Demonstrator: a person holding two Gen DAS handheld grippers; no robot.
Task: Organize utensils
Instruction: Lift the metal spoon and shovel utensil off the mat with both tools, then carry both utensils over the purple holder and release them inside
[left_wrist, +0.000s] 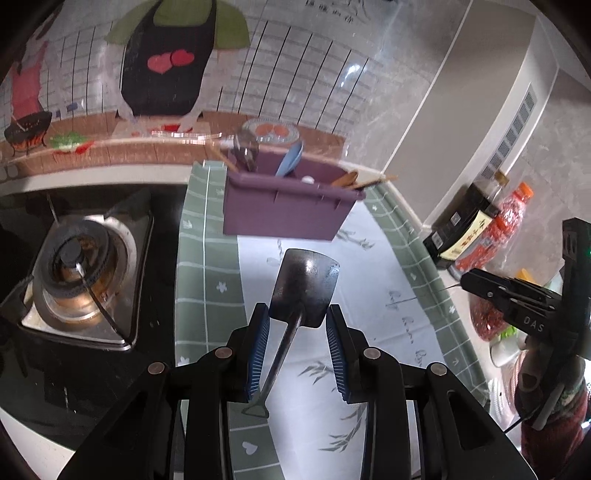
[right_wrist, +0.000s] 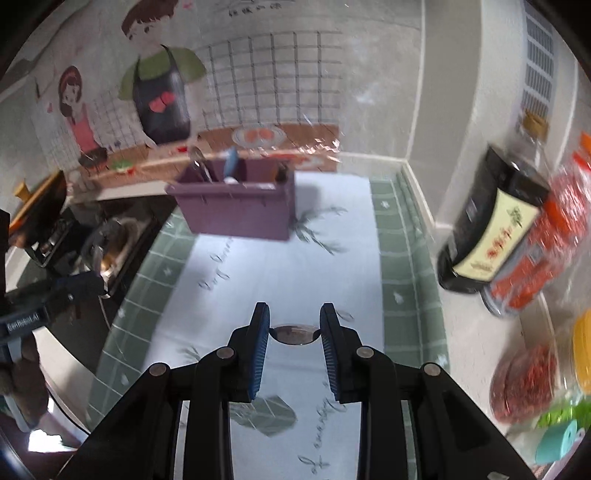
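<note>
The left gripper (left_wrist: 297, 345) is held low over the worktop (left_wrist: 384, 266), pointing toward the back wall, with its jaws apart; a metal spatula (left_wrist: 301, 286) lies between the blue pads (left_wrist: 258, 350), its handle running back along the left pad, though whether it is touched cannot be told. The right gripper (right_wrist: 294, 345) is likewise held forward over the middle of the worktop (right_wrist: 280, 280), jaws apart, with a round metal utensil end (right_wrist: 294, 335) seen between them; whether it is gripped cannot be told. The worktop is covered by a mat (left_wrist: 207, 266) with a green checked border and a pale centre. A purple organizer bin (left_wrist: 284, 208) stands at the back edge of the mat, holding a blue spoon (left_wrist: 290, 158), metal utensils (left_wrist: 245, 151) and wooden chopsticks (left_wrist: 364, 181). A cartoon kitchen decal (left_wrist: 166, 62) is fixed to the back wall. A dark sauce bottle (right_wrist: 491, 221) and a red-labelled bottle (right_wrist: 535, 251) stand together near the right edge. The gas burner (left_wrist: 79, 273) at the left edge is shown clearly only in the left wrist view, as is the right gripper from the side. The right wrist view is blurred and alone shows a teal item (right_wrist: 557, 443) at the front right corner.
</note>
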